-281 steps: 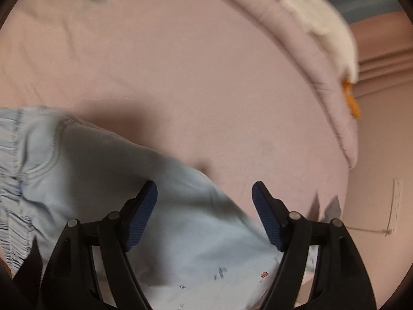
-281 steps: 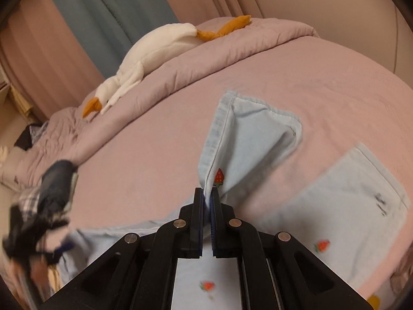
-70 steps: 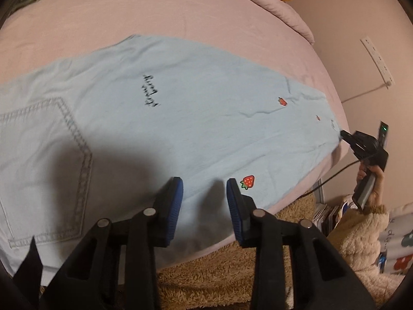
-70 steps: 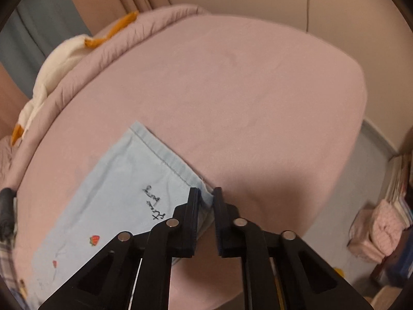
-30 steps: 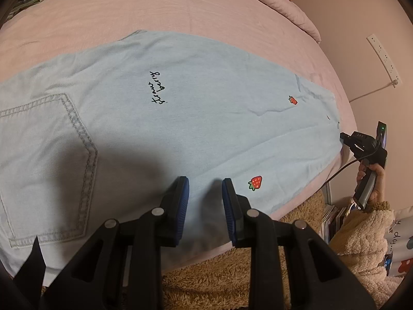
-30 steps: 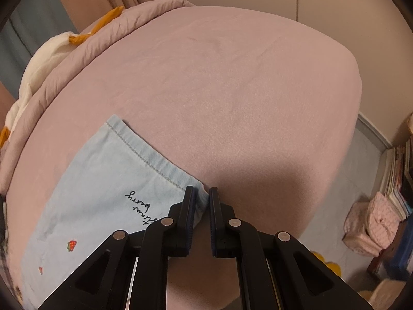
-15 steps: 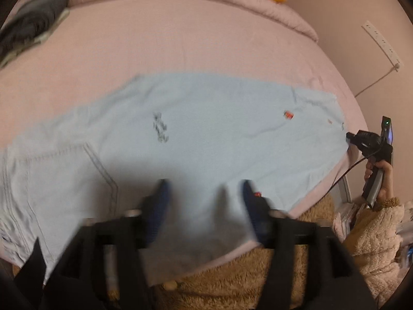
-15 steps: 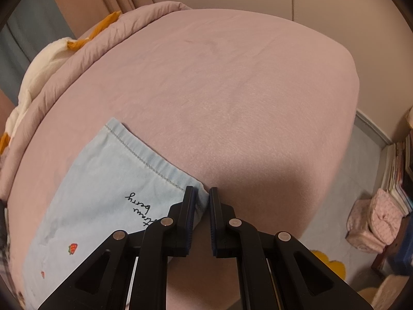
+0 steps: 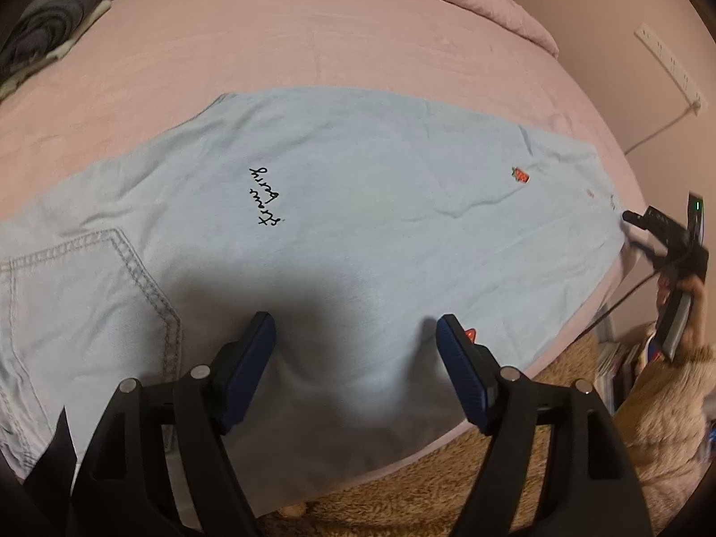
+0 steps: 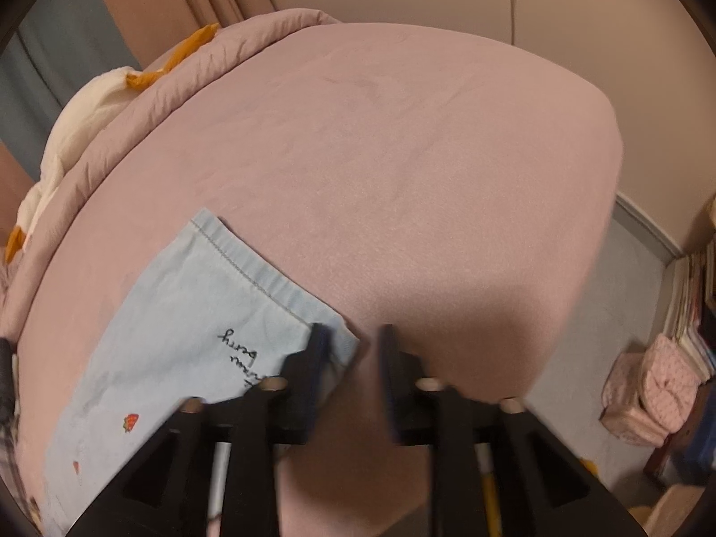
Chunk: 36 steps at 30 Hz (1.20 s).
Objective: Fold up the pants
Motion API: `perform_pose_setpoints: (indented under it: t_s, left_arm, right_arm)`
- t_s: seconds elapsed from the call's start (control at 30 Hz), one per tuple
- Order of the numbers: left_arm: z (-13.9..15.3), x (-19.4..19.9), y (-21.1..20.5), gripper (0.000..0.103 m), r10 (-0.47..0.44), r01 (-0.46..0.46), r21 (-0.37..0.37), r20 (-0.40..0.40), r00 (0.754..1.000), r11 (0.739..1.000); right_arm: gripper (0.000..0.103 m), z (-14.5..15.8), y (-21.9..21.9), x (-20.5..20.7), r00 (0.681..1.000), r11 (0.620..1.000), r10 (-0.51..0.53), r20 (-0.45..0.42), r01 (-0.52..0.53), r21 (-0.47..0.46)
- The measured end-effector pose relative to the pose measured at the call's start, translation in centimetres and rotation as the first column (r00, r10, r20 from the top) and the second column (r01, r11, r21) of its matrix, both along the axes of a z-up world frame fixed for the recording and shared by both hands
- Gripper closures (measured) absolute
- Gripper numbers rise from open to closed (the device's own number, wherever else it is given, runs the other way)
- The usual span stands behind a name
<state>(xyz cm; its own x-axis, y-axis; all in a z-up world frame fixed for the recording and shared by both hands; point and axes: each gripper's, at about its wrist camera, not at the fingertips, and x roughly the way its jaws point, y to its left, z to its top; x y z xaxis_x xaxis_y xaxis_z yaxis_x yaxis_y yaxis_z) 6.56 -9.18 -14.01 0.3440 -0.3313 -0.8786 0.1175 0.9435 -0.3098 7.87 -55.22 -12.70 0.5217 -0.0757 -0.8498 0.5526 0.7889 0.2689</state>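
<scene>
Both my grippers, left (image 9: 355, 342) and right (image 10: 351, 351), hover with fingers apart over the pants (image 9: 358, 206) on the bed (image 10: 402, 156); a crooked regrip risks skewing the fold.

We're in dim, warm light, heavy fisheye warping and black corners; the right gripper (image 10: 351, 360) is motion-blurred (left view stays sharper).

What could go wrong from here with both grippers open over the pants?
1. The light blue denim pants lie along the near edge of the pink bed sheet; a tug could drag them off.
2. The open left gripper hovers above one flat layer, so a pinch may slip.
3. The open right gripper sits at the hem corner, which may shift.
</scene>
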Motion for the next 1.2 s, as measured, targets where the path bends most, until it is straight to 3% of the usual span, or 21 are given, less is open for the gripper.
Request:
perform_pose_setpoints:
  t_s: [0.07,0.2,0.33,0.4,0.43,0.5,0.57,0.63,0.73,0.83,0.97,1.07,1.2]
  left_arm:
    - [0.0,0.1,0.2,0.027,0.008,-0.009,-0.026,-0.005,1.000,1.000]
    - [0.0,0.5,0.5,0.013,0.010,-0.012,-0.103,-0.021,1.000,0.995]
    - [0.1,0.4,0.3,0.007,0.002,-0.005,-0.122,-0.018,1.000,0.993]
    - [0.2,0.3,0.2,0.007,-0.003,0.002,-0.116,-0.014,1.000,0.993]
    - [0.2,0.2,0.2,0.007,-0.003,0.002,-0.118,-0.011,1.000,0.993]
    - [0.3,0.2,0.3,0.009,0.000,0.000,-0.127,-0.006,1.000,0.992]
    - [0.5,0.2,0.5,0.017,0.010,-0.011,-0.132,-0.002,1.000,0.991]
    - [0.9,0.0,1.3,0.035,0.016,-0.016,-0.153,-0.003,1.000,0.988]
    - [1.9,-0.1,2.2,0.043,0.011,-0.006,-0.181,0.027,1.000,0.983]
    - [3.2,-0.2,3.3,0.043,0.055,-0.043,-0.179,0.065,0.996,0.983]
    - [4.2,0.0,4.5,0.043,0.083,-0.061,-0.254,0.077,0.994,0.965]
    - [4.4,0.1,5.1,0.041,0.103,-0.078,-0.271,0.080,0.991,0.959]
    - [4.5,0.1,5.2,0.041,0.105,-0.077,-0.283,0.085,0.991,0.956]
  right_arm:
    - [0.024,0.6,-0.4,-1.0,0.999,1.000,-0.032,0.024,0.032,0.000]
    - [0.024,0.9,-1.1,-1.5,0.996,0.997,-0.035,0.079,0.030,0.072]
    - [0.024,-1.4,-0.8,0.1,0.995,0.979,-0.002,0.096,-0.017,0.202]
    - [0.025,-1.7,-0.1,1.0,0.995,0.989,-0.005,0.097,-0.009,0.150]
    - [0.028,-1.6,0.1,1.4,0.994,0.991,-0.001,0.110,-0.014,0.135]
    - [0.065,-1.9,0.4,2.3,0.992,0.987,0.001,0.129,-0.022,0.160]
    - [0.078,-2.0,0.5,3.3,0.992,0.986,-0.002,0.126,-0.019,0.166]
    - [0.084,-0.8,1.1,3.7,0.991,0.985,0.018,0.135,-0.041,0.169]
    - [0.084,3.8,2.7,3.0,0.973,0.993,0.081,0.217,-0.097,0.065]
    - [0.084,10.0,6.8,1.8,0.917,0.972,0.234,0.322,-0.227,-0.059]
    - [0.085,16.0,15.8,-0.2,0.780,0.867,0.498,0.379,-0.435,-0.244]
    - [0.085,16.2,22.3,-0.9,0.669,0.769,0.637,0.383,-0.582,-0.264]
    - [0.085,12.0,30.3,-0.5,0.559,0.633,0.763,0.325,-0.747,-0.202]
